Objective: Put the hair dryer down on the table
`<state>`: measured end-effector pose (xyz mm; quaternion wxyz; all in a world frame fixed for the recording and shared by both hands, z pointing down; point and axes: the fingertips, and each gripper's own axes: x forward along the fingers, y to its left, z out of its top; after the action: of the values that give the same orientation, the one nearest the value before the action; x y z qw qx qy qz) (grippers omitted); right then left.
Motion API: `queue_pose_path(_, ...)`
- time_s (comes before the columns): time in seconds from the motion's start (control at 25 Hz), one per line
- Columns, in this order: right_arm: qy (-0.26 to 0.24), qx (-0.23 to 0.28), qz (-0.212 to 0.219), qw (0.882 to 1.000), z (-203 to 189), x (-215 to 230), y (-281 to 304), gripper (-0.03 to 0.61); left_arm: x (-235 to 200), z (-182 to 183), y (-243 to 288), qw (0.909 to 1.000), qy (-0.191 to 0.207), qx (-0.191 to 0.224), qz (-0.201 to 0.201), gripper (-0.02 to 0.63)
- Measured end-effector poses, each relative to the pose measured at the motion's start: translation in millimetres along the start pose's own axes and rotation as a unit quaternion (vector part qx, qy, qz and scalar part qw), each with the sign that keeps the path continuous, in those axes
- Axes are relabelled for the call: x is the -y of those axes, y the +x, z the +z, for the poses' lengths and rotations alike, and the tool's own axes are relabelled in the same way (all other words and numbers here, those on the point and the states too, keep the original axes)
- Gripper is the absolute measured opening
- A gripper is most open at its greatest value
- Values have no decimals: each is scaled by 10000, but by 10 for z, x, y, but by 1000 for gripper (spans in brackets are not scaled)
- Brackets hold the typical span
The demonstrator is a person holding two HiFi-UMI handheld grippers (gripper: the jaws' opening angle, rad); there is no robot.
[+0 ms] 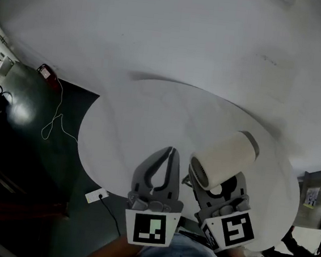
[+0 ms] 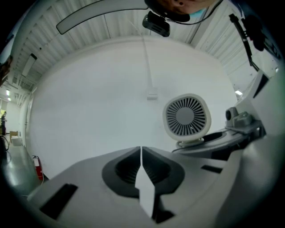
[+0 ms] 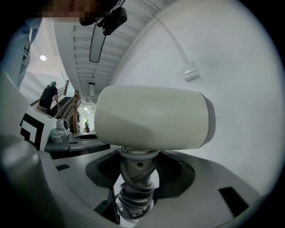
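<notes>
Clamping the hair dryer (image 1: 224,159) by its cord-wrapped handle in the right gripper (image 1: 222,190), above the near right of the white table (image 1: 139,111), with the left gripper (image 1: 172,153) pinched shut and empty alongside. Probably best: lowering gently until resting flat, only then loosening.

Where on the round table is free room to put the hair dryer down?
The table looks bare: one wide patch between its left rim and the left claw, another from the hair dryer to the far rim. Crowded: the near edge, where the right claw holds it.
</notes>
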<state>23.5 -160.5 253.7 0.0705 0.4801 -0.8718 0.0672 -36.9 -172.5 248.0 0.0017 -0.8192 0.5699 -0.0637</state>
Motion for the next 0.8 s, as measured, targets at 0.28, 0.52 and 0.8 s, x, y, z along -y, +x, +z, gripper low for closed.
queue_pose_path(0.28,123,-476,-382,9981,-313,284,423,219,-109,-281,535,9985,-48,-252,-479,14)
queue_pose_path(0.52,355,-890,-639,9933,-612,558,721,219,-112,-633,880,9940,-181,-729,-801,14)
queue_pose_path(0.8,608,-1246,-746,9875,-927,758,990,219,-173,-910,1171,9894,-274,-1074,-935,14)
